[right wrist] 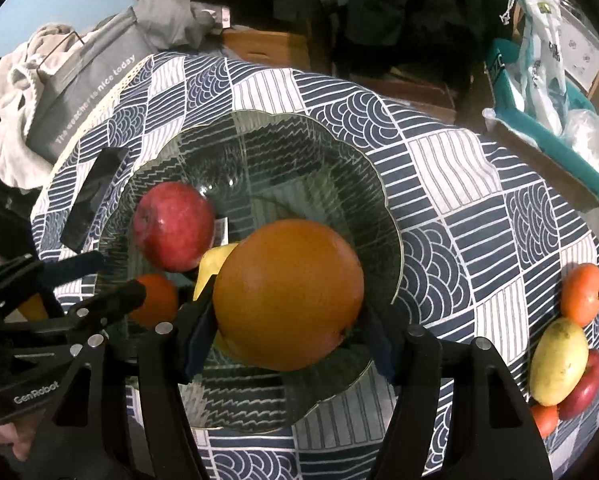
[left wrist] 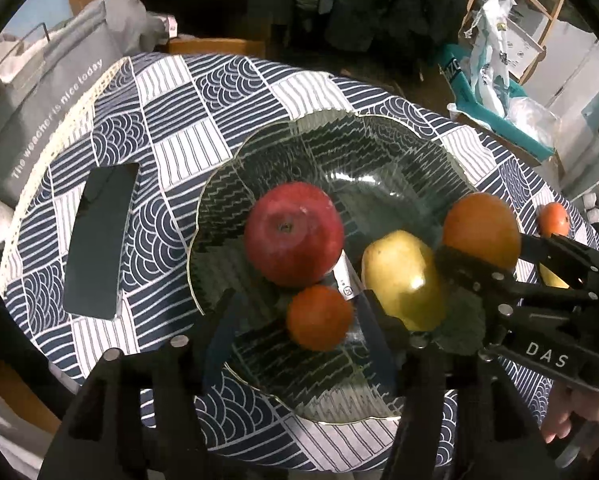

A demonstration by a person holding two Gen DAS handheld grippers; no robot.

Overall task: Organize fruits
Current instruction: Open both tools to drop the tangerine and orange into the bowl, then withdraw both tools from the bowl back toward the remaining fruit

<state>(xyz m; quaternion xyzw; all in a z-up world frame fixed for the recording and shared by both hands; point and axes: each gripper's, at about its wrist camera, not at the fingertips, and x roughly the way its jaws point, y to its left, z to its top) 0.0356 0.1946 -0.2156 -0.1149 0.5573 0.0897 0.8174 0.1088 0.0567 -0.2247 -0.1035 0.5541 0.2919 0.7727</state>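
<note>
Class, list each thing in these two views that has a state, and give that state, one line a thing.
Glass bowl: upright, holding fruit.
Red apple: resting in the bowl.
Small orange: in the bowl, between open fingers, not pressed.
Yellow fruit: lying in the bowl.
Big orange: gripped over the bowl.
Left gripper: open.
Right gripper: shut on the big orange.
Phone: flat, screen dark.

Grey bag [left wrist: 55, 120] reads "The weather is nice today"; right gripper [left wrist: 479, 256] "DAS"; left gripper [right wrist: 111, 276] "GenRobot".
</note>
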